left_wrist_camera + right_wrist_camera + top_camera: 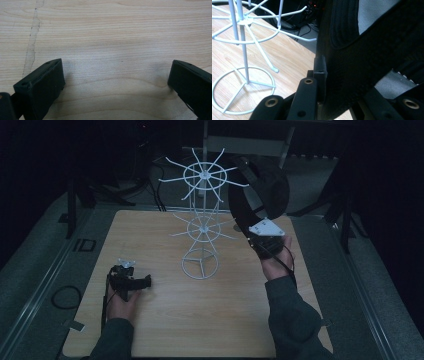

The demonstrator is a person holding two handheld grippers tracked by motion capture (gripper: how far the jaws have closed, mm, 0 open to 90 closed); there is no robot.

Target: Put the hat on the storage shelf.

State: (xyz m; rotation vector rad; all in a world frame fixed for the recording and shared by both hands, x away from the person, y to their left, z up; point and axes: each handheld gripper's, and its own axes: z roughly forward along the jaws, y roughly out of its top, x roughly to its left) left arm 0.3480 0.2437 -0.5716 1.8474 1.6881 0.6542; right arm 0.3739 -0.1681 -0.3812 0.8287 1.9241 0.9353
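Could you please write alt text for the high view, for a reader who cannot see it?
The person's right hand-held gripper lifts a black cap beside the upper hooks of a white wire rack standing on a wooden table. The left hand-held gripper rests low on the table, holding nothing.

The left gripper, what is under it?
Bare wooden table lies under the open left gripper; nothing sits between its jaws. What its body covers is hidden.
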